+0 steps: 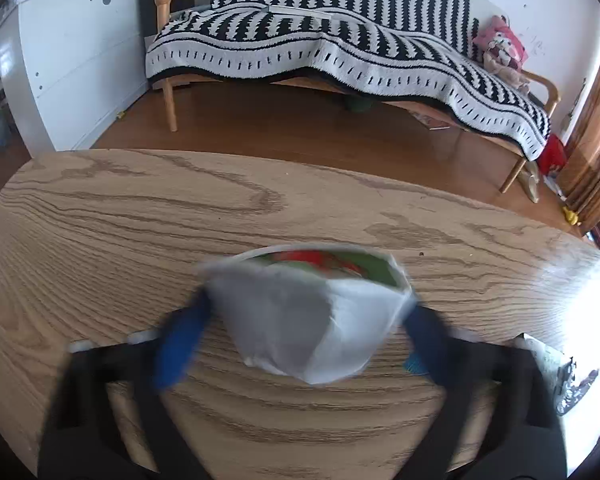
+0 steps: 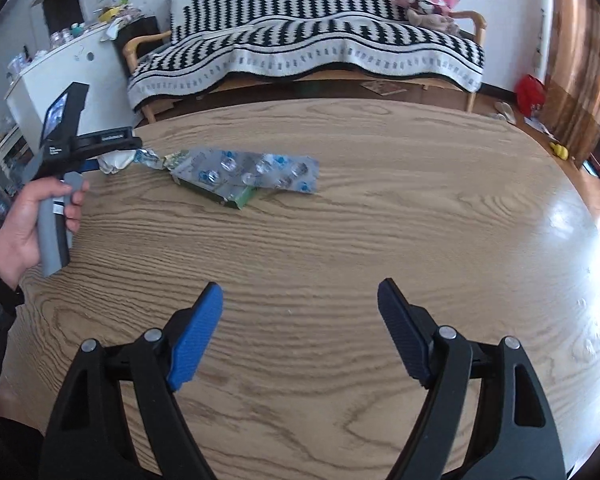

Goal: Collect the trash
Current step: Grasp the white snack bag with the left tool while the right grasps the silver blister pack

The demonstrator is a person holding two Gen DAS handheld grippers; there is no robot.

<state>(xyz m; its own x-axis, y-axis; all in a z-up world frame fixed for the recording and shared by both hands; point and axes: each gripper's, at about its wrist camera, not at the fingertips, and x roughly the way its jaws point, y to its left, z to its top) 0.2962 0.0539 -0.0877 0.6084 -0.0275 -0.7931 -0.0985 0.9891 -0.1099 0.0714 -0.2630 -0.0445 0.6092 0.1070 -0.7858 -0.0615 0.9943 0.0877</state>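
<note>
In the left wrist view, my left gripper [image 1: 304, 320] has its blue fingers [image 1: 180, 344] closed on a crumpled white wrapper [image 1: 300, 320] with a green and red printed inside, held just above the wooden table [image 1: 140, 216]. The view is blurred by motion. In the right wrist view, my right gripper [image 2: 300, 320] is open and empty above the table's near side. Farther off on the table lie a silver pill blister pack [image 2: 256, 170] and a green packet [image 2: 228, 194] under it. The left gripper [image 2: 100, 160] shows at the far left with the white wrapper [image 2: 116, 161].
A sofa with a black and white striped blanket [image 2: 300, 48] stands beyond the table. A white cabinet [image 1: 80, 64] stands at the left. A silver wrapper piece [image 1: 560, 376] lies at the right edge in the left wrist view. The floor [image 1: 300, 120] is brown wood.
</note>
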